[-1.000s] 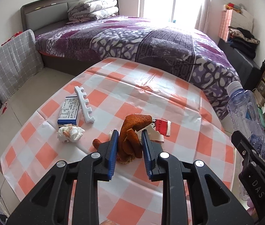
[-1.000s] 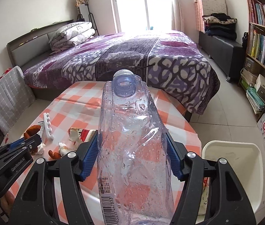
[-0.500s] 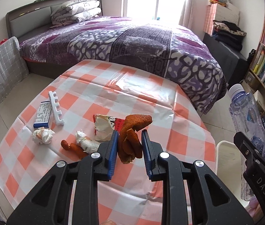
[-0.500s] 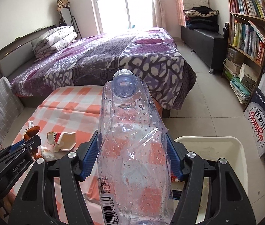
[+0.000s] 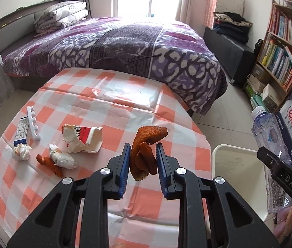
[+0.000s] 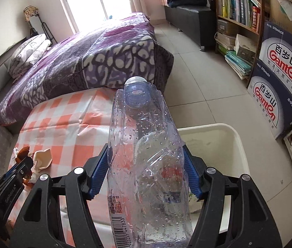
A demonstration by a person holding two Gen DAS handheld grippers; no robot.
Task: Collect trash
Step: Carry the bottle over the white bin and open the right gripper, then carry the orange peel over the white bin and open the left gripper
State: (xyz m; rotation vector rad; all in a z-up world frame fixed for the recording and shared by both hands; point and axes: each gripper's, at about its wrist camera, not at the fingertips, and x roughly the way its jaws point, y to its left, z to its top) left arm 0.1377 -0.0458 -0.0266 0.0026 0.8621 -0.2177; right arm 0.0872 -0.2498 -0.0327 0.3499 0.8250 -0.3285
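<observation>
My left gripper (image 5: 142, 166) is shut on a brown orange peel (image 5: 146, 148), held above the right part of the checked table (image 5: 112, 107). My right gripper (image 6: 147, 173) is shut on a crushed clear plastic bottle (image 6: 146, 155), hanging over the white bin (image 6: 234, 142) beside the table. That bottle (image 5: 269, 136) and the white bin (image 5: 236, 161) also show at the right of the left wrist view. On the table lie a torn paper cup (image 5: 84, 139), two crumpled tissues (image 5: 63, 159), more orange peel (image 5: 49, 164), a small blue box (image 5: 22, 131) and a white notched strip (image 5: 33, 125).
A bed with a purple blanket (image 5: 125, 47) stands behind the table. A bookshelf (image 6: 241, 10) and stacked water cartons (image 6: 280, 78) line the right wall. A dark bench (image 5: 228, 45) with folded clothes stands at the back right. Tiled floor (image 6: 199, 86) lies between bed and shelf.
Both grippers have swung to the right with their loads. The bottle now hangs over the white bin, and the peel has left the middle of the table for its right side.
</observation>
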